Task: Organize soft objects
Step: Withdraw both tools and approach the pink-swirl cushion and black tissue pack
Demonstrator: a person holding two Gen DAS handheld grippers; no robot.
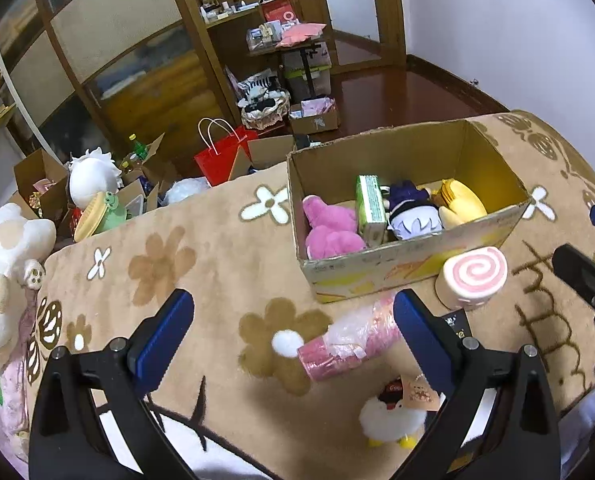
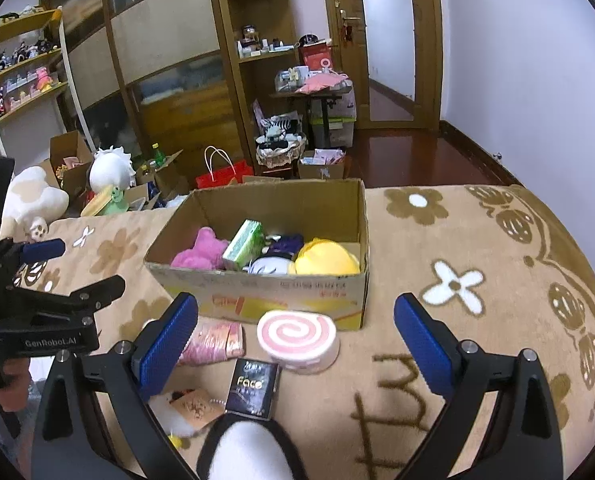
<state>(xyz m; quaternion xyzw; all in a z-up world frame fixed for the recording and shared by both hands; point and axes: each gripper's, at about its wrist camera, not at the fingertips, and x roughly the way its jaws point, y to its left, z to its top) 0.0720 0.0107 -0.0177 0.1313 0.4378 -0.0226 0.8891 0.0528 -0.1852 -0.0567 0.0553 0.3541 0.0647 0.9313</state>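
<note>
Both claws, the left claw [image 1: 293, 332] and right claw [image 2: 295, 336], stand spread apart and empty above the flowered blanket [image 2: 437, 240]. The swirl-roll cushion [image 2: 297, 338] lies against the cardboard box [image 2: 265, 292], which holds plush toys [image 2: 327, 262].

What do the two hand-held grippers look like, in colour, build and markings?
Both match: the left hand-held gripper and right hand-held gripper have black angular frames with silver bolts and ribbed blue finger pads. The left one's body reads "GenRobot.AI" in white. No cables visible.
</note>
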